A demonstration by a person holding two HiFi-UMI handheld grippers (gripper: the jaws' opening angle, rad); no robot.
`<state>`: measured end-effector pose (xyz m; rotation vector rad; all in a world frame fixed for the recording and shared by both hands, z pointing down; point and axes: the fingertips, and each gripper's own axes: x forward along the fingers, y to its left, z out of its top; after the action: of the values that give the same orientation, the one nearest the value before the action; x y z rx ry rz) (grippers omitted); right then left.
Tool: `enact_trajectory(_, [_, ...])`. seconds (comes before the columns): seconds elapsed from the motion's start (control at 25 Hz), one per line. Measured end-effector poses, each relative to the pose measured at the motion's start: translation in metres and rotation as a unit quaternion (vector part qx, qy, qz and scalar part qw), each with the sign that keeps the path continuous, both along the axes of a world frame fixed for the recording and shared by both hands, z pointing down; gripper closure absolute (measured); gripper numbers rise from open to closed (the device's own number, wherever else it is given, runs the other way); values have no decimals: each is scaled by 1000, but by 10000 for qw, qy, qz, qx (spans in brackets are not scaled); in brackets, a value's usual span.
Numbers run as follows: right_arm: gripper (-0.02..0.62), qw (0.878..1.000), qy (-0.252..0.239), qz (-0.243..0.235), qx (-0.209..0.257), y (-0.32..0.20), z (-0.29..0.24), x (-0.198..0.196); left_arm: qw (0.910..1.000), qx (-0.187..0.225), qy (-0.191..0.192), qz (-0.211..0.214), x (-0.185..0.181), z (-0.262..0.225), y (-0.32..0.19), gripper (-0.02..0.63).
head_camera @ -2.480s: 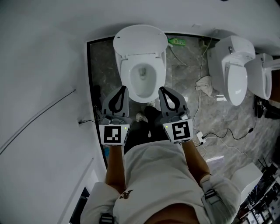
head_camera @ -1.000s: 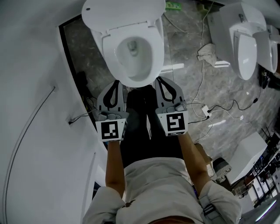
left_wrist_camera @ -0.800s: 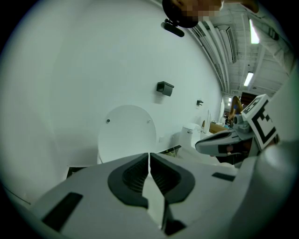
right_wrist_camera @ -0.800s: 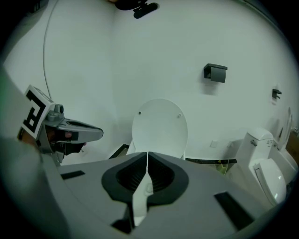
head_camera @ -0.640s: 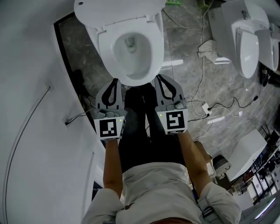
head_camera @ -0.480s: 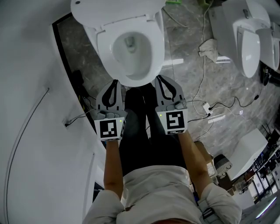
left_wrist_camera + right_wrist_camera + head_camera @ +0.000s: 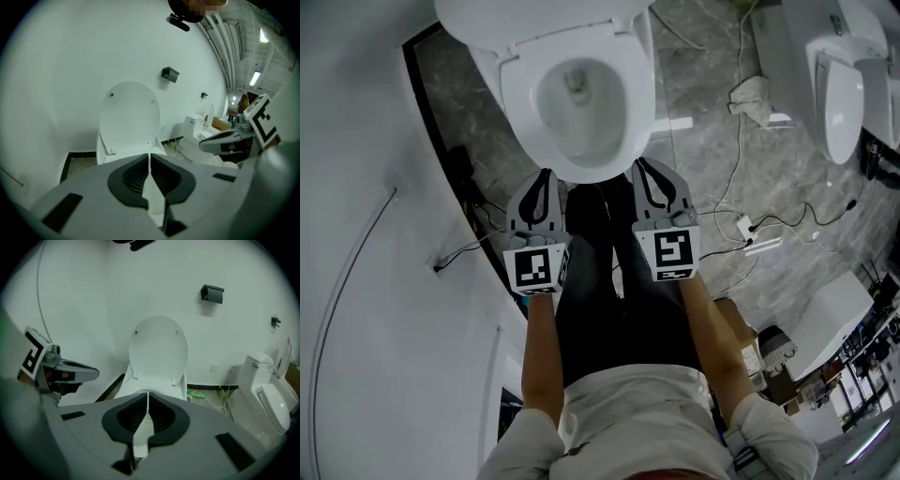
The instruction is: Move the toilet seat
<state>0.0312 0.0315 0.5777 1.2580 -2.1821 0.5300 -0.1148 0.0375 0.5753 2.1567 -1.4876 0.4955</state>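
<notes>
2 tools, the left tool (image 7: 546, 175) and the right tool (image 7: 639, 166), hang pressed together and empty near the toilet's front rim, touching nothing. The toilet seat (image 7: 516, 103) appears to lie flat on the bowl, with its lid (image 7: 158, 345) upright against the wall, so the move itself looks not yet begun. Compared with moments earlier, the person stands closer and the bowl sits nearer the tools, which remain closed.

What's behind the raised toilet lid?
White wall shows all around the raised lid. Whatever stands directly behind it is covered by the lid itself.
</notes>
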Motion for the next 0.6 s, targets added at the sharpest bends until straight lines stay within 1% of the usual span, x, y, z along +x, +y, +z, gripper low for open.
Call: enact_trajectory(0.6, [571,9982,147,306,-503,17,73,12,9989,-410,10,-216,-7,74,5,580])
